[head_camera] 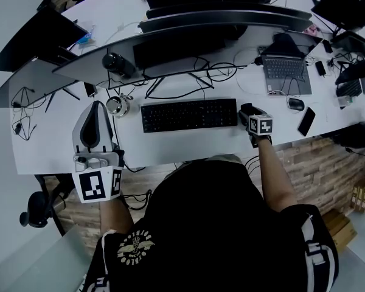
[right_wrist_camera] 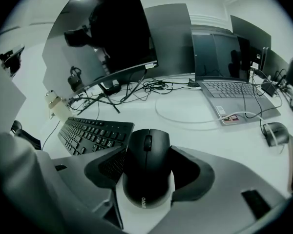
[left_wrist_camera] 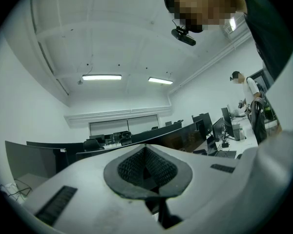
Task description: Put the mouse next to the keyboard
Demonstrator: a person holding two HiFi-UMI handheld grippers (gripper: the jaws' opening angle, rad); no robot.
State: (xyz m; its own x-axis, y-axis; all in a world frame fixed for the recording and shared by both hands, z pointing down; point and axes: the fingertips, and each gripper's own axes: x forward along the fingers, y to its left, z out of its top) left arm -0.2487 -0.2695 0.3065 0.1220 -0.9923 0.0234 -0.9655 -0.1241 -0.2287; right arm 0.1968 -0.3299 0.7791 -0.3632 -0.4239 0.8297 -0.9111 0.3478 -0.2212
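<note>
A black mouse (right_wrist_camera: 145, 174) rests on the white desk (right_wrist_camera: 195, 130) just right of the black keyboard (right_wrist_camera: 95, 133), its nose level with the keyboard's near corner. My right gripper (right_wrist_camera: 147, 155) is shut on the mouse, one dark pad against each of its sides. In the head view the right gripper (head_camera: 247, 114) sits at the right end of the keyboard (head_camera: 188, 115) and mostly hides the mouse. My left gripper (head_camera: 98, 104) is held off the keyboard's left end, shut on nothing. It is tilted upward, so the left gripper (left_wrist_camera: 146, 165) faces the ceiling.
A second mouse (head_camera: 295, 103) and a phone (head_camera: 306, 121) lie to the right, near an open laptop (head_camera: 286, 73). Curved monitors (head_camera: 225, 20) and tangled cables (head_camera: 188, 78) fill the back. A silver round object (head_camera: 117, 106) stands left of the keyboard. A person (left_wrist_camera: 244, 89) stands far off.
</note>
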